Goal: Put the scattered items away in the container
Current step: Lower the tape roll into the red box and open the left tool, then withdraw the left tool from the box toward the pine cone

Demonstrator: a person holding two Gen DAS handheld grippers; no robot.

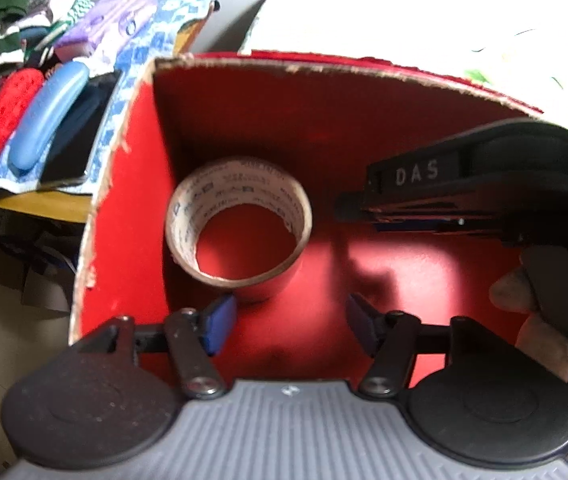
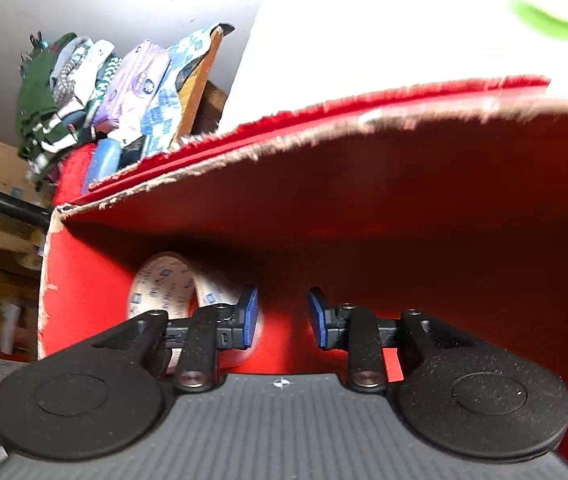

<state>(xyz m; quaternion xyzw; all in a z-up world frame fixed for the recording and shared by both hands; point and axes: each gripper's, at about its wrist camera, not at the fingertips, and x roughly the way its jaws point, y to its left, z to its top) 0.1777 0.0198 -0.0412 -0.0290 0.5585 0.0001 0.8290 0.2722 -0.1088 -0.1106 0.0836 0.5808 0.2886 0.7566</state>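
The left tongs [image 1: 290, 322] stand apart with nothing between their blue pads, pointing steeply down into the red box [image 1: 243, 92]. Just ahead of their left pad, on the box floor, sits a roll of tape [image 1: 237, 220], standing on one flat side with its hollow core facing up; it is free of the pads, close to the box's left wall. To the right of these tongs, the black body of the other gripper reaches in over the box's right side, with the fingers of a hand [image 1: 524, 300] wrapped around its handle.

The right tongs [image 2: 284, 318] are also apart, by a narrower gap, and empty. They hang inside the same red box [image 2: 404, 184], whose ragged cardboard rim arches above them. The roll of tape [image 2: 163, 288] lies ahead and to the left of their left pad, partly hidden behind that finger.

Beyond the box's left wall, a table [image 1: 43, 204] carries a blue patterned cloth [image 1: 139, 60] with a red case [image 1: 3, 116], a blue case [image 1: 47, 116] and a dark flat object side by side, and folded clothes [image 1: 11, 12] piled farther back.
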